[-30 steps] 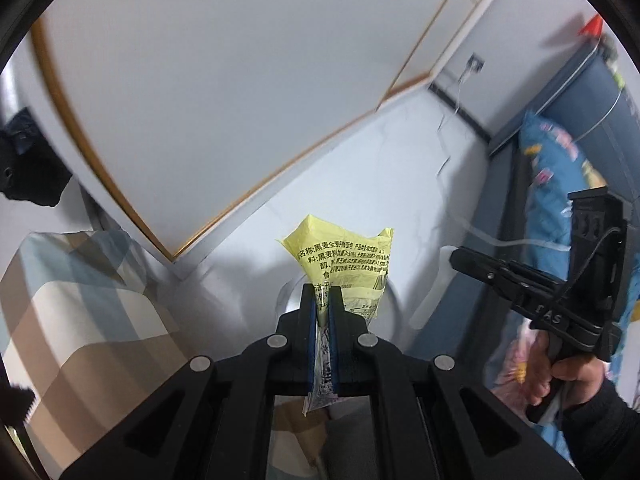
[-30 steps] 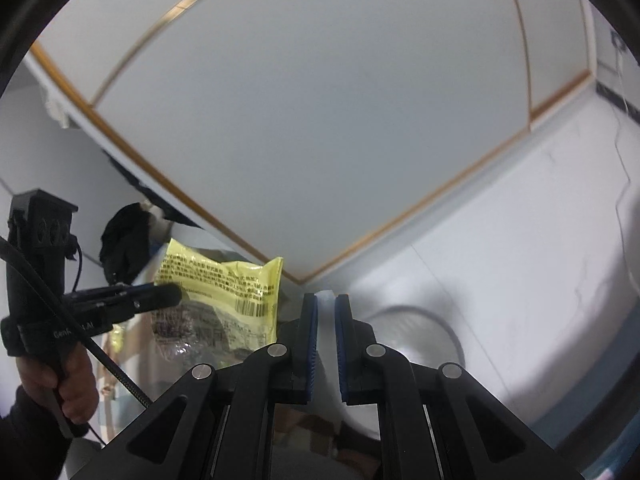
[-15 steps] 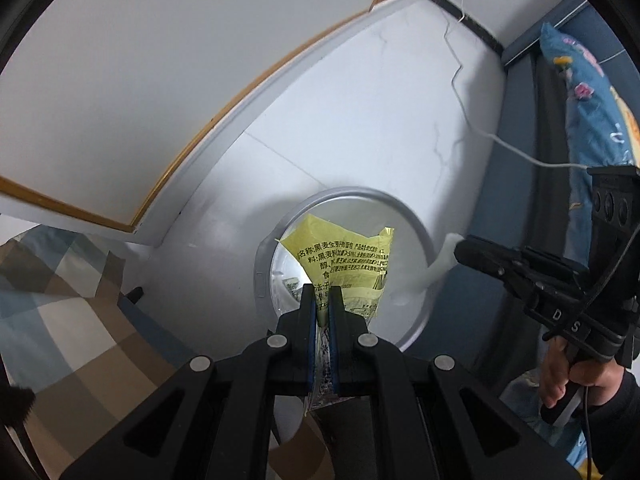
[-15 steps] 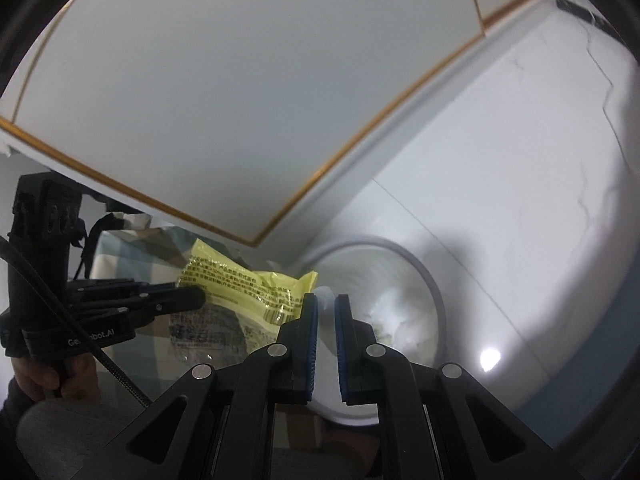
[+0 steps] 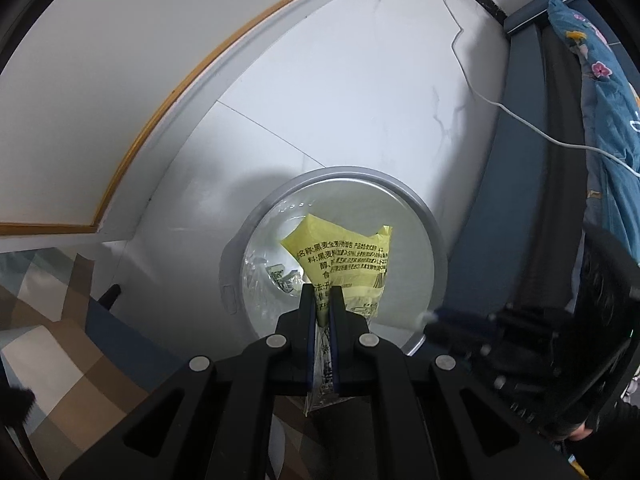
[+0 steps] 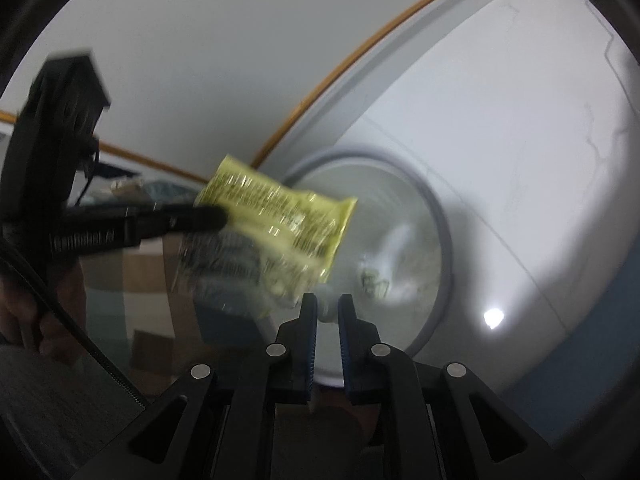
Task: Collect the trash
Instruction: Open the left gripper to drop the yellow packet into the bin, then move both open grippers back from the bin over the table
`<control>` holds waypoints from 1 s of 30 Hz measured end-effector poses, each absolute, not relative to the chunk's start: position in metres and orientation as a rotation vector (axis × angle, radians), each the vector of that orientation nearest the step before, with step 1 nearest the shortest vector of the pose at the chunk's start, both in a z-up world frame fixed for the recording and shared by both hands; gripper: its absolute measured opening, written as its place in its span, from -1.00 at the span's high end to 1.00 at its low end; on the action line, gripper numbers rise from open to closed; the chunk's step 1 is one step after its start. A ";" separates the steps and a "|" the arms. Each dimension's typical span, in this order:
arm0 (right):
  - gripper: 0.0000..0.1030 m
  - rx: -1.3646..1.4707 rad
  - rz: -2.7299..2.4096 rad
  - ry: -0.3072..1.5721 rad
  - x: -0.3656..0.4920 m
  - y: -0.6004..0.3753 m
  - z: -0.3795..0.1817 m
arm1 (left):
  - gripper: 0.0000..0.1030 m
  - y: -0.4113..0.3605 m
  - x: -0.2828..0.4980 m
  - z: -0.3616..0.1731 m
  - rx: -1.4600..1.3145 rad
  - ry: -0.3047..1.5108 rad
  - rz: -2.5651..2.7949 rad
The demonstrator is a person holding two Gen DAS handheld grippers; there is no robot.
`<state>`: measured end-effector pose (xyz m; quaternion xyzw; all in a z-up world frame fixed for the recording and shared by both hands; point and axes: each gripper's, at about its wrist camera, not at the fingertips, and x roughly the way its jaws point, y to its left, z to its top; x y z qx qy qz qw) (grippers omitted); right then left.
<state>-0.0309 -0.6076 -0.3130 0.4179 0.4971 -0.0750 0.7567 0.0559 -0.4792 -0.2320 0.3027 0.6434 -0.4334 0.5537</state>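
Swinging down from the wall, the left gripper [image 5: 323,300] is now holding the yellow wrapper [image 5: 344,260], clamped tight, directly above the lined bin [image 5: 434,240]. Release is judged imminent. The right gripper [image 6: 328,308] is idling beside it, slightly parted and holding nothing.

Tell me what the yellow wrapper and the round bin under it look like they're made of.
Yellow wrapper: thin glossy plastic film, judging by its creases, glints and clear lower part. Bin: probably matte grey plastic, from its smooth, even rim; a clear, crinkled, shiny liner sits inside. The left gripper pinches the wrapper above it.
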 end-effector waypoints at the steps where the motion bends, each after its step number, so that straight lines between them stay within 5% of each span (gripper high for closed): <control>1: 0.75 0.908 -0.158 1.095 -0.029 -0.603 -0.315 | 0.90 -0.481 0.055 -0.236 0.721 1.541 -1.023; 14: 0.57 0.915 -0.118 1.145 -0.027 -0.583 -0.320 | 0.53 -0.486 0.060 -0.248 0.723 1.610 -0.978; 16: 0.55 0.927 -0.121 1.146 -0.031 -0.583 -0.321 | 0.40 -0.487 0.062 -0.248 0.726 1.612 -0.968; 18: 0.50 0.926 -0.119 1.150 -0.033 -0.581 -0.318 | 0.01 -0.487 0.064 -0.248 0.717 1.613 -0.957; 30: 0.31 0.915 -0.161 1.109 -0.040 -0.596 -0.292 | -0.02 -0.473 0.070 -0.202 0.632 1.469 -0.978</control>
